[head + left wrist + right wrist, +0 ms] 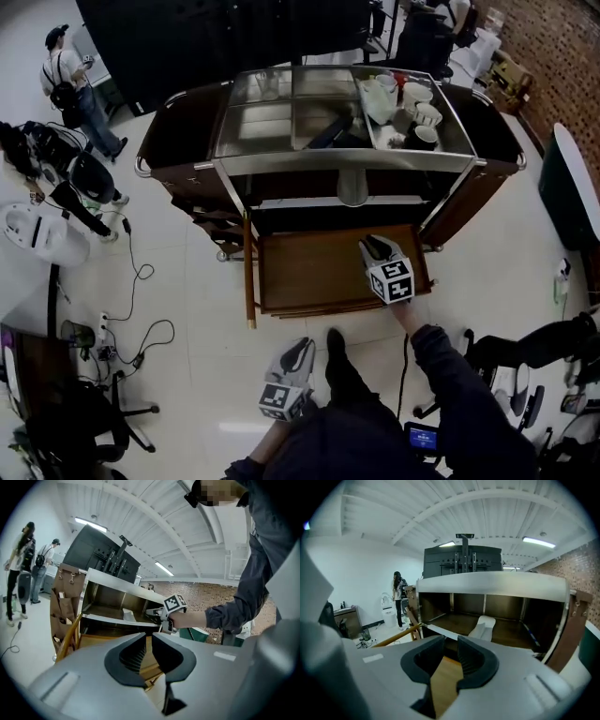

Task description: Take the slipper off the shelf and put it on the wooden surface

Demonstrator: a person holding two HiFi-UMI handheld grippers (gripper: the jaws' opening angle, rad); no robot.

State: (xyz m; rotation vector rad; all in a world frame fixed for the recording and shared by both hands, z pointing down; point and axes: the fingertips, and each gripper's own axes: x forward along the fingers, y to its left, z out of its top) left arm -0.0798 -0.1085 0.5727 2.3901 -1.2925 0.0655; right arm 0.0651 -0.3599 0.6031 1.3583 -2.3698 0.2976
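Observation:
A pale slipper [484,626] lies on the dark shelf [454,620] of the cart, under the cart's top; from above its end [352,187] pokes out past the shelf edge. The pull-out wooden surface [309,272] sits below, in front of the shelf. My right gripper [372,242] hovers over the right part of that wood, pointed at the shelf and short of the slipper. It is open, with only wood [445,681] showing through the gap between the jaws. My left gripper [298,352] hangs back over the floor, its tips close together and holding nothing.
The cart's glass top [281,112] carries cups and dishes [412,108] at its right end. A raised wooden rail [249,272] borders the tray's left side. Cables [131,281] and gear lie on the floor at left, where people [70,84] stand.

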